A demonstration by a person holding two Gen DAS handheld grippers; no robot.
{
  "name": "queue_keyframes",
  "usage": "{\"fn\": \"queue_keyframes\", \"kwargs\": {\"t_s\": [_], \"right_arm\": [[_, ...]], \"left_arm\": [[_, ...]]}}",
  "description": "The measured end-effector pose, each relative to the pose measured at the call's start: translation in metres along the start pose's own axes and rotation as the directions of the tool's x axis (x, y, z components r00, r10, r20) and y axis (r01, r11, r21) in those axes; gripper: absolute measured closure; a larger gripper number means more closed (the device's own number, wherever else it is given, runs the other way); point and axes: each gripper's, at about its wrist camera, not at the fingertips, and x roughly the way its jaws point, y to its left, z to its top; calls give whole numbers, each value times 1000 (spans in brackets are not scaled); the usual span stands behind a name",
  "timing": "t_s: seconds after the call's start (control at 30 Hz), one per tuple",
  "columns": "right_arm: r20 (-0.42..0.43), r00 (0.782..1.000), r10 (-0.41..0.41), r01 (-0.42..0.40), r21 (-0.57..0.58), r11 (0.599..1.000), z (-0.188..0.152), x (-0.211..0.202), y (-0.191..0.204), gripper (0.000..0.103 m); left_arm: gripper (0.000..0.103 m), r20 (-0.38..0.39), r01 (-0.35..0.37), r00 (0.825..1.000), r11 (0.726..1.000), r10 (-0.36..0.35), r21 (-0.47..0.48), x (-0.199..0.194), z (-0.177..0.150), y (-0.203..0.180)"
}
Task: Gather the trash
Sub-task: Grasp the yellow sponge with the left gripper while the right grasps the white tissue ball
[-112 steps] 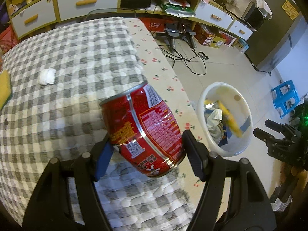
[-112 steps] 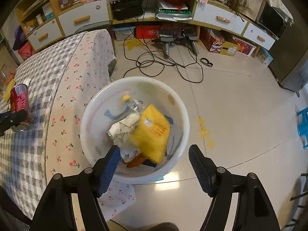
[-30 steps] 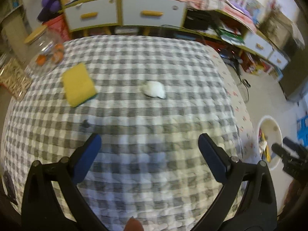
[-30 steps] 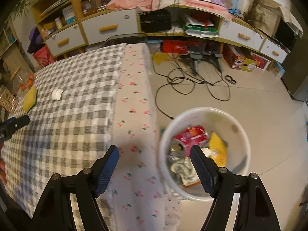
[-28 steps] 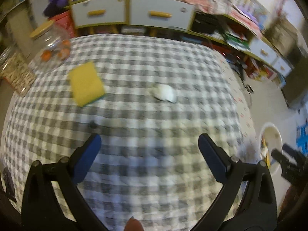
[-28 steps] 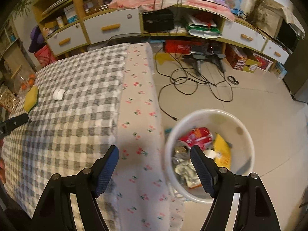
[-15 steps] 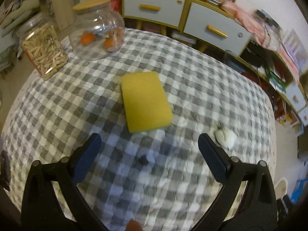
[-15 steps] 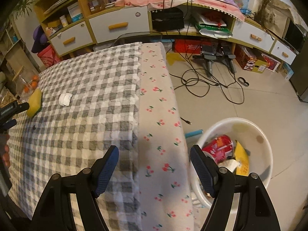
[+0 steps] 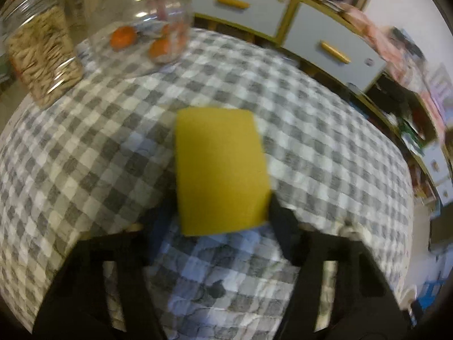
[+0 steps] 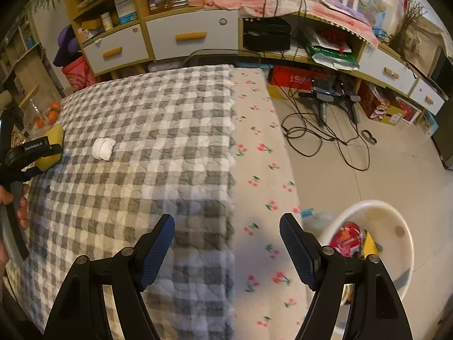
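Straddling the sponge, the left gripper has a jaw at each long side; whether it already grips, I cannot tell. The sponge's long axis runs along the fingers. The right gripper hangs open, far from the sponge.

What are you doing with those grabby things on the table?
A person is tidying trash off the checked table with a gripper in each hand. The left gripper has its fingers on either side of the yellow sponge, though the picture is too blurry to tell if it is squeezing. The right gripper is open and holds nothing. A white crumpled tissue lies on the table. The white bin on the floor has a red can in it.
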Motion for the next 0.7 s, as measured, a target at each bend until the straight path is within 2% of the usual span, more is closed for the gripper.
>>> {"fn": "queue_keyframes", "kwargs": {"t_s": [0.13, 0.4, 0.7], "right_arm": [[10, 1000, 23, -23, -20, 1000, 9, 9, 20, 25], [53, 992, 111, -109, -33, 993, 33, 25, 64, 25], [59, 987, 151, -143, -113, 983, 48, 58, 120, 25]], "left_arm": [[48, -31, 24, 999, 998, -22, 51, -4, -4, 0], [50, -96, 83, 992, 994, -76, 74, -25, -20, 25], [50, -110, 82, 992, 983, -65, 167, -43, -32, 39]]}}
